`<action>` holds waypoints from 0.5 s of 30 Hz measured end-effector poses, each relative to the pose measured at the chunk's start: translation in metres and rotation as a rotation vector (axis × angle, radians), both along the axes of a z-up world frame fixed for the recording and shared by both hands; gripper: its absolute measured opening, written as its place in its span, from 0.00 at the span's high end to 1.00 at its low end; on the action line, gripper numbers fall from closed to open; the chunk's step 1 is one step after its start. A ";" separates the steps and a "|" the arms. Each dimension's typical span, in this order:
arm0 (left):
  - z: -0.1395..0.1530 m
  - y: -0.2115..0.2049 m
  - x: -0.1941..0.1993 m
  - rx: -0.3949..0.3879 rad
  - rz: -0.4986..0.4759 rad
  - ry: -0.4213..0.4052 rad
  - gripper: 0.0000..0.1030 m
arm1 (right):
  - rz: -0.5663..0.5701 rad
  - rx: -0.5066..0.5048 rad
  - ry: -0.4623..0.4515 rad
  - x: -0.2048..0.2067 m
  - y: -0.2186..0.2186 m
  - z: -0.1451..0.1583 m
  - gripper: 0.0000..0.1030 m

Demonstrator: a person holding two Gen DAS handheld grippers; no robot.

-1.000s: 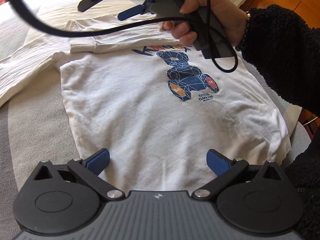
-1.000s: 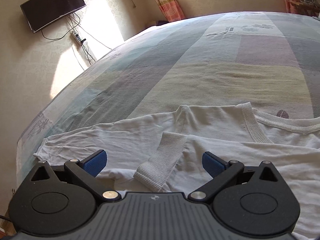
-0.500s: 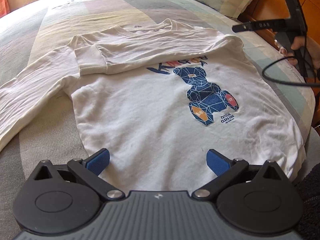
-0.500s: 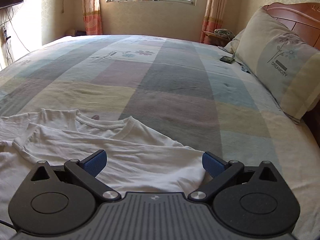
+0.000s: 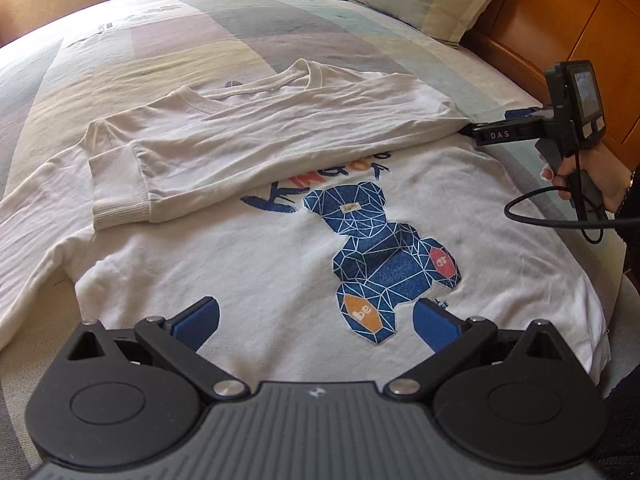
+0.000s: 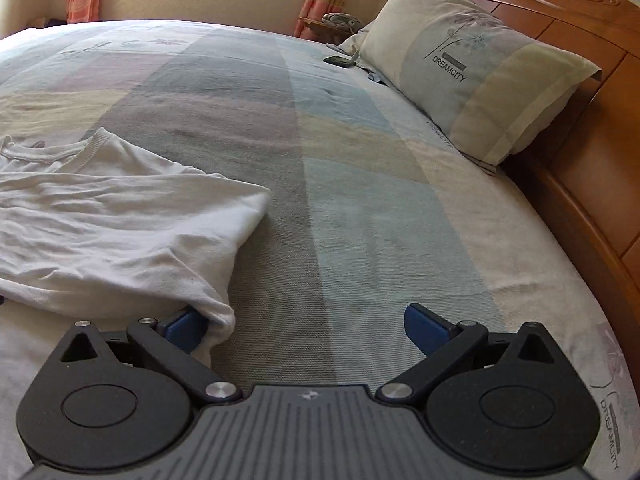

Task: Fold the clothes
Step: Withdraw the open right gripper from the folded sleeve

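A: Where is the white long-sleeved cotton shirt with the blue bear print (image 5: 280,248)?

B: Spread face-up on the striped, pastel-blocked bed (image 6: 340,184). One sleeve is already folded across the chest, its ribbed cuff (image 5: 120,192) lying flat; the other sleeve trails off to the side.

A: And the hand-held grippers?

B: The left hand-held gripper (image 5: 316,322) hovers over the hem, its jaws wide apart and empty. The right hand-held gripper (image 6: 306,330) sits at the folded shoulder, spread wide too, one blue pad tucked beneath the cloth edge.

A: So which step?

B: Sleeve folding, I'd judge. Next, the free sleeve needs pinching near its cuff and carrying across.
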State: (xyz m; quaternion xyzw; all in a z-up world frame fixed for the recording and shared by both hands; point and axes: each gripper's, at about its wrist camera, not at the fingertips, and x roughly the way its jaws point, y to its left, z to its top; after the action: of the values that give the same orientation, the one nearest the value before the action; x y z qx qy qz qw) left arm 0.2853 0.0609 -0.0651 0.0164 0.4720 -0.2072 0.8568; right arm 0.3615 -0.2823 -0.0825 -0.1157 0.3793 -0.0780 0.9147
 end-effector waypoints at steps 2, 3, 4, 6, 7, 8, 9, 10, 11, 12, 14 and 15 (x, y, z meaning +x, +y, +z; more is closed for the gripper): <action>-0.002 0.000 0.000 0.009 -0.002 0.010 0.01 | -0.006 0.087 -0.020 -0.011 -0.023 -0.007 0.00; -0.003 0.000 0.000 0.015 -0.004 0.013 0.01 | -0.014 0.127 -0.021 -0.014 -0.031 -0.008 0.00; -0.004 0.000 0.001 0.019 -0.007 0.014 0.01 | -0.011 0.163 -0.014 -0.017 -0.036 -0.007 0.00; -0.001 -0.001 0.002 0.017 -0.011 0.005 0.01 | -0.002 0.177 -0.004 -0.021 -0.035 0.002 0.00; 0.000 -0.001 0.003 0.015 -0.014 0.000 0.01 | 0.005 0.180 0.001 -0.023 -0.033 0.007 0.00; 0.002 -0.001 0.004 0.013 -0.016 -0.005 0.01 | 0.027 0.149 0.003 -0.024 -0.024 0.014 0.00; 0.003 -0.001 0.004 0.012 -0.018 -0.011 0.01 | 0.049 0.120 0.002 -0.024 -0.015 0.022 0.00; 0.005 -0.002 0.005 0.011 -0.021 -0.017 0.01 | 0.074 0.110 -0.020 -0.023 -0.008 0.029 0.00; 0.006 -0.003 0.006 0.011 -0.023 -0.023 0.01 | 0.098 0.103 -0.041 -0.022 -0.001 0.036 0.00; 0.007 -0.003 0.006 0.011 -0.024 -0.027 0.01 | 0.120 0.130 -0.061 -0.018 0.005 0.042 0.00; 0.008 -0.003 0.007 0.013 -0.026 -0.032 0.01 | 0.166 0.217 -0.087 -0.009 0.014 0.048 0.00; 0.009 -0.002 0.006 0.014 -0.021 -0.033 0.01 | 0.189 0.259 -0.099 -0.004 0.020 0.051 0.00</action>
State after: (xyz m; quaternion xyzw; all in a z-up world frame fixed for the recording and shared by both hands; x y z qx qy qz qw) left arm 0.2917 0.0590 -0.0566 0.0308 0.4588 -0.2128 0.8621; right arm 0.3573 -0.2627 -0.0318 -0.0280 0.3282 0.0524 0.9427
